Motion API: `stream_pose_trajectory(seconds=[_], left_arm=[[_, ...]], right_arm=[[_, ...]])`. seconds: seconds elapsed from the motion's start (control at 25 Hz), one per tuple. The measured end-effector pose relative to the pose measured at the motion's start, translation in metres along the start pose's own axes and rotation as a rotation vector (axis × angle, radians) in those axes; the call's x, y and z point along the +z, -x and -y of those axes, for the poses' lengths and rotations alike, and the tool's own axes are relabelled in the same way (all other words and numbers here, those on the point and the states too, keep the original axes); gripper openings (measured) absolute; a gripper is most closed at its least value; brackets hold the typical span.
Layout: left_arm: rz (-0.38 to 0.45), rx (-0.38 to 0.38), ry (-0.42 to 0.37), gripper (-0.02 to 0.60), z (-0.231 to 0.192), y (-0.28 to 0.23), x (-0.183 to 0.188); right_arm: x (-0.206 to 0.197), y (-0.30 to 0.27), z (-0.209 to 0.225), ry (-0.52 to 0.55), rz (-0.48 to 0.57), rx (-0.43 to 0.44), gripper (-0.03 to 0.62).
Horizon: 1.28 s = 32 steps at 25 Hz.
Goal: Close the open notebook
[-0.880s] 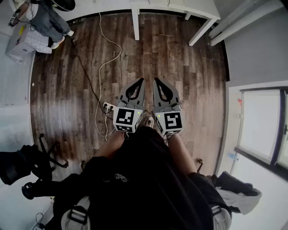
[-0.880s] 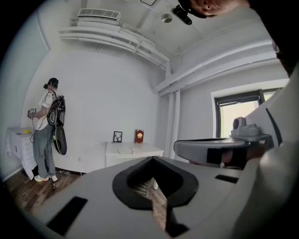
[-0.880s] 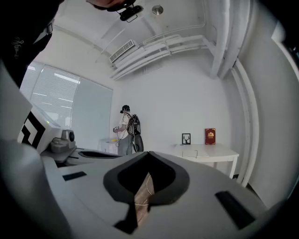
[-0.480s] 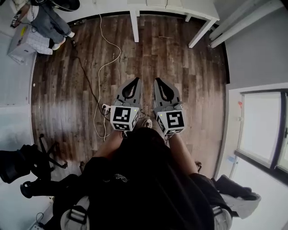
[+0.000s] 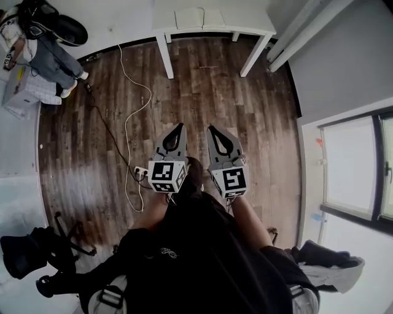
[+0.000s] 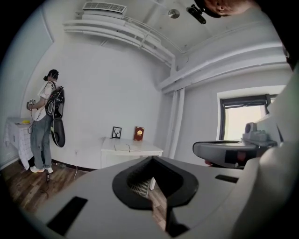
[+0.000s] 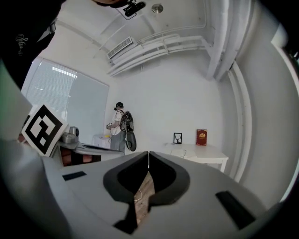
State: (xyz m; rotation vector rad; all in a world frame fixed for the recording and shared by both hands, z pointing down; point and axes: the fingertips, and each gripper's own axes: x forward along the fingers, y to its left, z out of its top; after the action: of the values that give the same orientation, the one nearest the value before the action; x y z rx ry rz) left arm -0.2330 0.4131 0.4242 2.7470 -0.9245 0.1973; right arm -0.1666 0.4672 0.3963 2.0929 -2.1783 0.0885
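Left gripper: We are holding the left gripper (image 6: 152,158) clenched, its jaw tips meeting with nothing between them, its nose dipping slightly toward the floor.
Right gripper: We are holding the right gripper (image 7: 148,152) clenched and empty too, just beside the left one and running parallel to it.
Notebook: The open notebook (image 5: 199,17) is lying flat on the white table (image 5: 252,23), well ahead of both grippers' tips.
Beyond the notebook: A framed picture (image 6: 116,132) and a red book (image 6: 138,133) are standing upright at the table's far edge, against the wall.
Floor: We are standing on a dark wooden floor (image 5: 245,110); a white cable (image 5: 132,116) is trailing across it, ahead and left of the left gripper.
Far left: Another person (image 6: 44,126) wearing a black backpack is standing by the wall, well left of the left gripper.
Far right: A window (image 5: 353,165) is letting in daylight, well right of the right gripper.
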Motion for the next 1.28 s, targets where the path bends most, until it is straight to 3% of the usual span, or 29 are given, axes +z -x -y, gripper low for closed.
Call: stream_pose_trajectory(seconds=[0.2, 0.64, 1.0, 1.28], left_arm=[[0.023, 0.013, 0.011, 0.002, -0.008, -0.025, 0.013], [-0.030, 0.081, -0.025, 0.002, -0.071, -0.076, 0.000], [-0.056, 0.010, -0.039, 0.002, -0.167, -0.198, 0.027], [-0.058, -0.021, 0.021, 0.002, -0.228, -0.295, 0.048]], right_arm=[[-0.003, -0.017, 0.031, -0.016, -0.014, -0.027, 0.023], [-0.020, -0.110, 0.034, -0.040, -0.032, 0.032, 0.023], [-0.013, -0.257, 0.069, -0.058, -0.083, -0.010, 0.023], [-0.013, -0.369, 0.092, 0.034, -0.207, 0.056, 0.023]])
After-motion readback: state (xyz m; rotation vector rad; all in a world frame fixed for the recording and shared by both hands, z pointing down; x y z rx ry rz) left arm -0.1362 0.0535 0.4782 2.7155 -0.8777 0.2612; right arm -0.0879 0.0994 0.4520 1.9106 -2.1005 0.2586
